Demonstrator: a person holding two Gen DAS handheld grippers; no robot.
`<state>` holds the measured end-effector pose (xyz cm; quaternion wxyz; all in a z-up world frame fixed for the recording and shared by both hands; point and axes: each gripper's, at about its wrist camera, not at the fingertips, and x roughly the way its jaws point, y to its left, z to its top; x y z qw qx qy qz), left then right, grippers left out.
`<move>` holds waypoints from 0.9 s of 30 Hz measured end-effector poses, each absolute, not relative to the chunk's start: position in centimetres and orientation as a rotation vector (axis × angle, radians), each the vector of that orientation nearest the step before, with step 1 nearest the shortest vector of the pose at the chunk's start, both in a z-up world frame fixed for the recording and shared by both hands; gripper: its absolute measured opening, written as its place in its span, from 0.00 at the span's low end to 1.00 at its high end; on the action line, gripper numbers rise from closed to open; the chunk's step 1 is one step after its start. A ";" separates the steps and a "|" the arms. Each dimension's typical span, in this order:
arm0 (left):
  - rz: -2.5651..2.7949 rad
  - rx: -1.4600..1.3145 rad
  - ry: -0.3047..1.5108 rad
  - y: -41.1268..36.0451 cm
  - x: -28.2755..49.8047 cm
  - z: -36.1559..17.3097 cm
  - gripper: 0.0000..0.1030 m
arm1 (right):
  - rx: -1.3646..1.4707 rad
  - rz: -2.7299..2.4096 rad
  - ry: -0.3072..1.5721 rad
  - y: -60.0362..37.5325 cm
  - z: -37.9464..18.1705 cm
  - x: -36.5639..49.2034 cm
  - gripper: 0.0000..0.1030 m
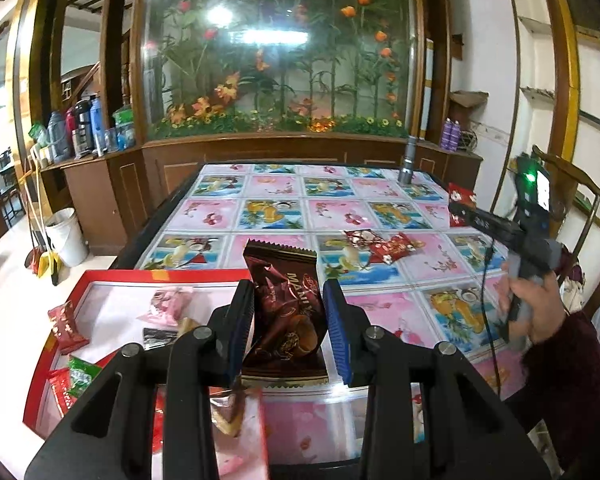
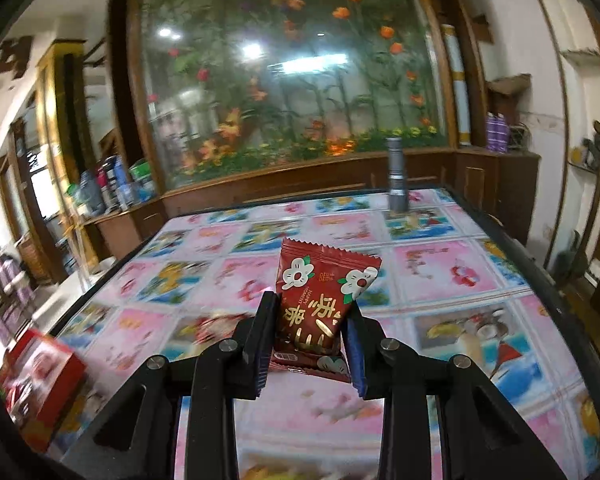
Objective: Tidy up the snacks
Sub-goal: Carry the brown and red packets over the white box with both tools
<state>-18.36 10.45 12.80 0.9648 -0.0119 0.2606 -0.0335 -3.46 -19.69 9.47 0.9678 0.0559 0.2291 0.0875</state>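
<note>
My left gripper (image 1: 286,314) is shut on a dark brown snack packet (image 1: 288,304), held upright above the near part of the table. Just left of it lies the red-rimmed tray (image 1: 100,276) with several small packets inside. In the right wrist view my right gripper (image 2: 310,328) is shut on a red packet with white flowers (image 2: 320,300), lifted over the patterned tablecloth (image 2: 440,272). The right gripper (image 1: 458,210) also shows at the right of the left wrist view, with the red packet (image 1: 462,196) in its tip and a hand (image 1: 536,308) on its handle. Loose red packets (image 1: 380,246) lie mid-table.
A grey flashlight (image 1: 408,160) stands upright at the far right of the table. The red tray (image 2: 44,376) sits at the table's left edge in the right wrist view. A wooden cabinet with a flower display runs behind the table. A white bucket (image 1: 66,236) stands on the floor at left.
</note>
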 end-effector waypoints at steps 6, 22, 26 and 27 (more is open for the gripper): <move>-0.035 -0.045 0.495 12.7 -19.7 12.9 0.32 | 0.091 0.313 0.469 -14.0 10.7 -6.1 0.31; 0.037 -0.099 0.445 17.2 -21.5 13.1 0.32 | -0.030 0.686 0.460 0.5 14.0 -13.1 0.31; 0.027 -0.104 0.465 17.4 -21.2 12.3 0.32 | -0.070 0.719 0.503 2.4 12.3 -14.0 0.31; 0.024 -0.108 0.470 17.5 -21.2 12.1 0.32 | -0.073 0.724 0.508 2.6 12.0 -14.2 0.31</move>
